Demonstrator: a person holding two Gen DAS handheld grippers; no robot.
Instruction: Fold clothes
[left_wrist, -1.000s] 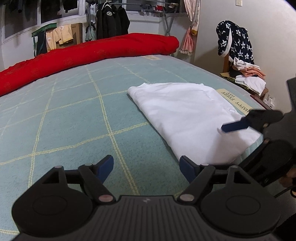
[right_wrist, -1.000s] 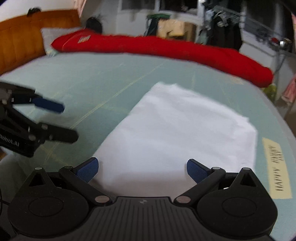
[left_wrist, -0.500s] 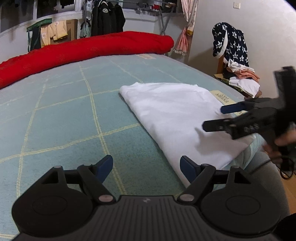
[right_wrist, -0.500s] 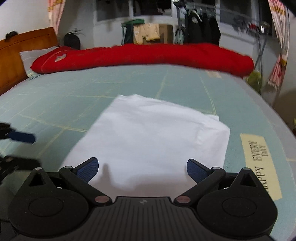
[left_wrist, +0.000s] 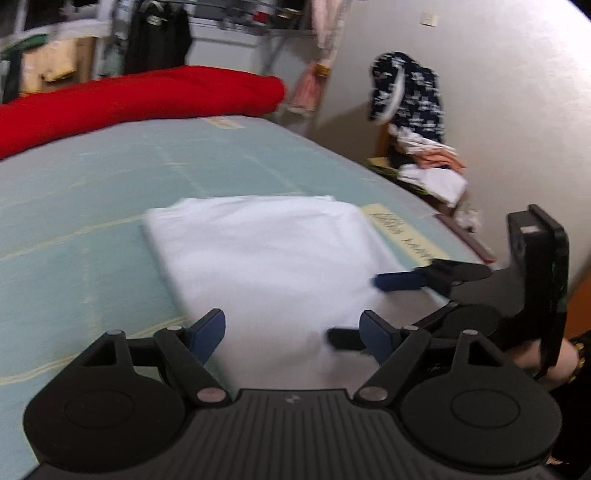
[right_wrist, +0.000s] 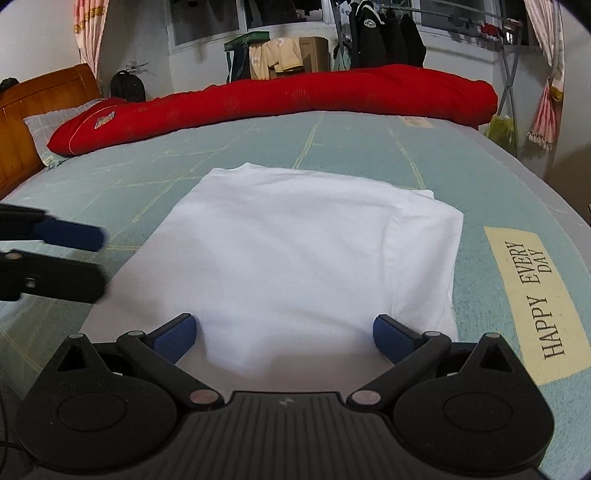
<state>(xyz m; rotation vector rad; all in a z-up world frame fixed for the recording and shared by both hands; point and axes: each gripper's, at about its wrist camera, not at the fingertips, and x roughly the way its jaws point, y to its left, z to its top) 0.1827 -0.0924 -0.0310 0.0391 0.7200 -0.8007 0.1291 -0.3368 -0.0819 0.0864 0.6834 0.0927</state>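
Note:
A white garment (left_wrist: 266, 251) (right_wrist: 306, 251) lies folded into a flat rectangle on the teal bed sheet (right_wrist: 369, 147). My left gripper (left_wrist: 291, 334) is open over the garment's near edge, its blue pads apart with only cloth below them. It shows at the left of the right wrist view as the left gripper (right_wrist: 85, 258), hovering beside the garment's left edge. My right gripper (right_wrist: 284, 336) is open at the garment's near edge, nothing pinched. From the left wrist view the right gripper (left_wrist: 364, 310) sits over the garment's near right corner, a hand behind it.
A long red rolled quilt (right_wrist: 295, 99) lies across the far side of the bed. A "HAPPY EVERY DAY" label (right_wrist: 535, 295) marks the sheet right of the garment. A chair piled with clothes (left_wrist: 417, 147) stands past the bed edge. A wooden headboard (right_wrist: 33, 110) is at far left.
The left gripper has swung right from the bare sheet onto the garment's near edge. The right gripper has rolled level and settled facing the garment; both jaws stay wide.

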